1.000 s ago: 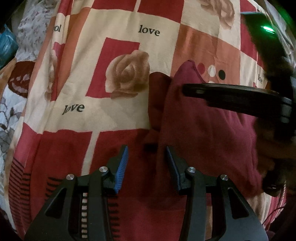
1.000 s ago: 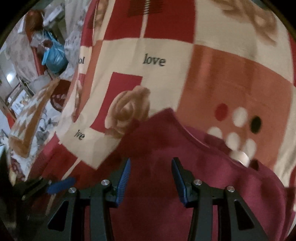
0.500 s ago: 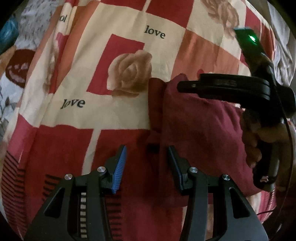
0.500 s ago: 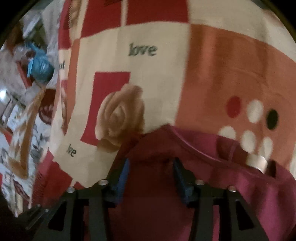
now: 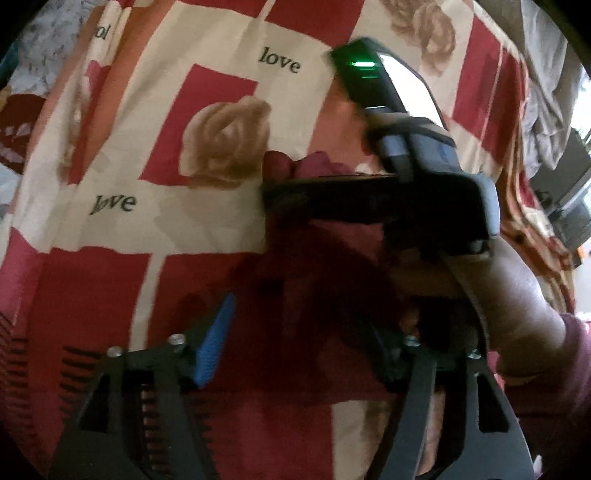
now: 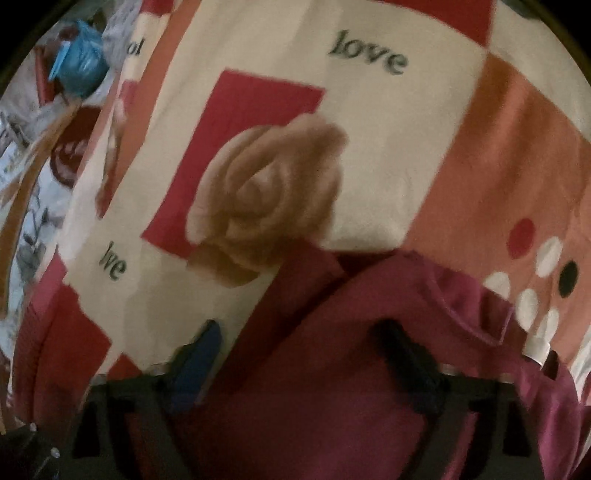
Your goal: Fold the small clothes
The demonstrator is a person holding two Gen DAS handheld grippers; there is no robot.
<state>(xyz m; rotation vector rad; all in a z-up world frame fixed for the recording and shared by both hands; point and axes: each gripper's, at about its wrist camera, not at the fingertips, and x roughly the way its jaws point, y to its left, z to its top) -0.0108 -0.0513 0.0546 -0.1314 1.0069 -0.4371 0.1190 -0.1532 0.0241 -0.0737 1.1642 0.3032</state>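
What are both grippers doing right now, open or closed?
Left gripper: open, holding nothing, over the maroon garment.
Right gripper: open, holding nothing.

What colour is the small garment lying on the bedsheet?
Dark maroon garment, plain, clearest in the right wrist view.

A patchwork bedsheet printed with roses and "love" lies beside a blue bag.

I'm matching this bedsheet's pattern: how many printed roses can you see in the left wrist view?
3. One large rose sits at center, one rose at the top edge on the right, and a faint one at far left. More may hide under the maroon garment.
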